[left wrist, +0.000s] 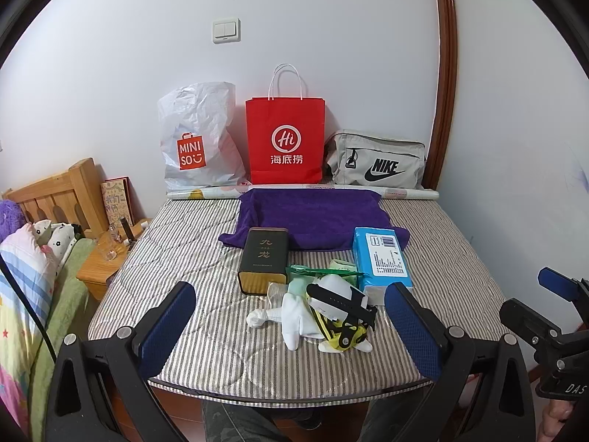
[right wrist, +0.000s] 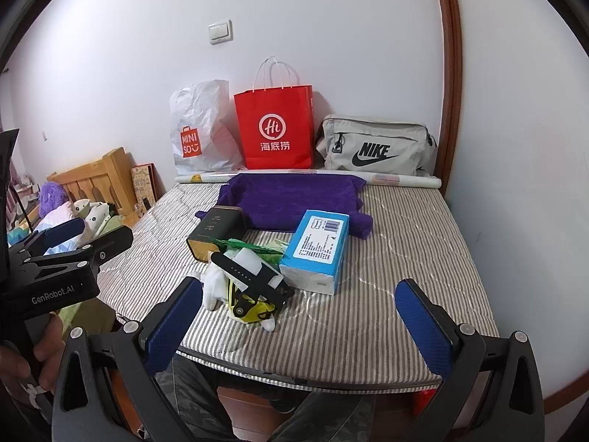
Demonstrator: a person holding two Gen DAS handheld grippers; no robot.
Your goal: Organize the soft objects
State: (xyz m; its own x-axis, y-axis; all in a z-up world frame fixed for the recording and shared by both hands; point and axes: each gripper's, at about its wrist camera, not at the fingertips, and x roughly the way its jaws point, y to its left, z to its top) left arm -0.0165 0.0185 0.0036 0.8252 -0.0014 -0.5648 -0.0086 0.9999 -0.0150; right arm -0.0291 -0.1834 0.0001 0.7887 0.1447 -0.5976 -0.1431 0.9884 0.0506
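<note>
A heap of small items lies near the front of the striped mattress (left wrist: 206, 350): a white cloth (left wrist: 294, 313) (right wrist: 217, 283), a yellow-black item (left wrist: 342, 331) (right wrist: 254, 307), a black strap (left wrist: 342, 300) (right wrist: 250, 276) and a green packet (left wrist: 320, 272). Behind them stand a dark tea tin (left wrist: 263, 259) (right wrist: 215, 232), a blue tissue pack (left wrist: 383, 258) (right wrist: 316, 250) and a purple towel (left wrist: 313, 217) (right wrist: 291, 195). My left gripper (left wrist: 291, 324) is open, hovering just before the heap. My right gripper (right wrist: 300, 316) is open, empty, right of the heap.
Against the wall stand a white Miniso bag (left wrist: 195, 140), a red paper bag (left wrist: 285, 140) and a grey Nike bag (left wrist: 375, 164), with a paper roll (left wrist: 408, 193) in front. A wooden nightstand (left wrist: 99, 265) and a bed with plush toys (left wrist: 51, 235) are at left.
</note>
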